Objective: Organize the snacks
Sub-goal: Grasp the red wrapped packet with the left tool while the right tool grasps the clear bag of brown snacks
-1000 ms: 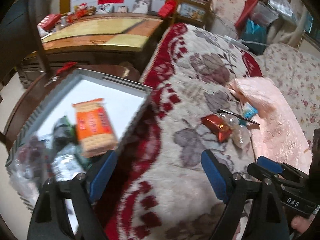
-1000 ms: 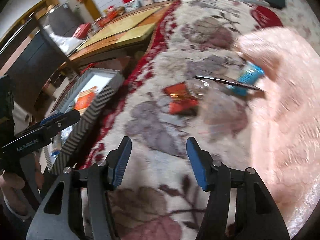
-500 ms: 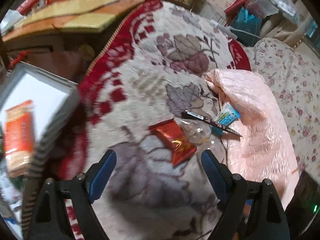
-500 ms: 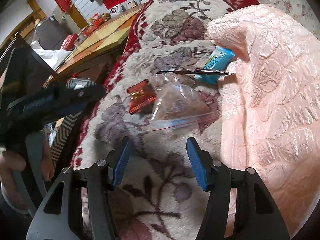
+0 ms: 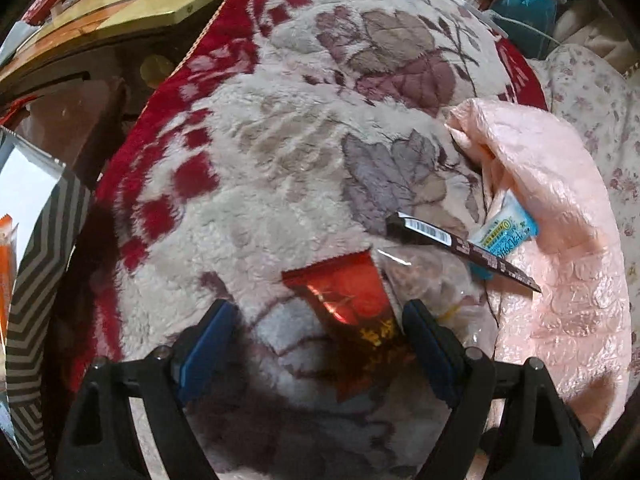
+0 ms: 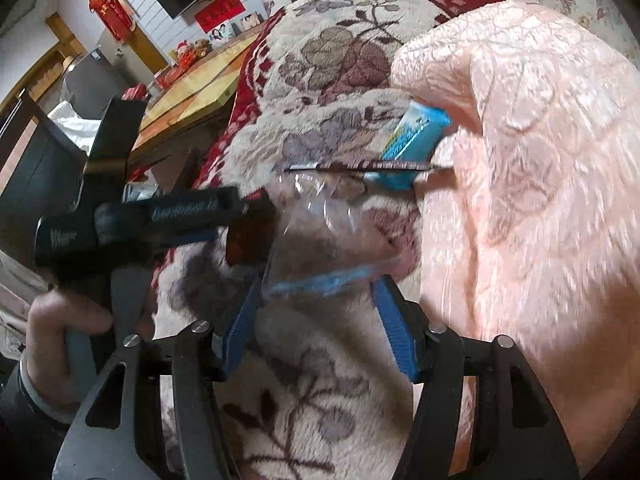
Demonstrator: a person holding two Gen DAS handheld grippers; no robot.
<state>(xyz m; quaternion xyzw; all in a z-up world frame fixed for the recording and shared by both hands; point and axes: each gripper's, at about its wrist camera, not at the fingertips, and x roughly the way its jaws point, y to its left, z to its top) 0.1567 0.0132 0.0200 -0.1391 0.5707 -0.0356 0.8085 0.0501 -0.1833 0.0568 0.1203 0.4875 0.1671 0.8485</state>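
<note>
A red foil snack packet (image 5: 344,304) lies on the floral blanket (image 5: 280,168). My left gripper (image 5: 318,316) stands open over it, the packet between the fingers and nearer the right one. Beside it lies a clear zip bag (image 6: 320,240) of snacks. My right gripper (image 6: 316,296) is at the bag's blue zip edge with its jaws opening, the pads not pressing on it. A dark slim stick packet (image 5: 460,246) rests across a blue-and-white packet (image 5: 504,232). In the right wrist view the left gripper (image 6: 244,220) covers part of the red packet (image 6: 248,240).
A pink quilt (image 5: 560,240) is bunched on the right, partly over the blue packet. A box with a zigzag-patterned wall (image 5: 36,260) stands at the left and holds an orange packet (image 5: 6,248). A wooden table (image 5: 120,4) is behind. A hand (image 6: 68,316) holds the left gripper.
My left gripper swung from the box across the blanket and sank over the red packet. My right gripper moved forward to the clear bag and its jaws widened a little.
</note>
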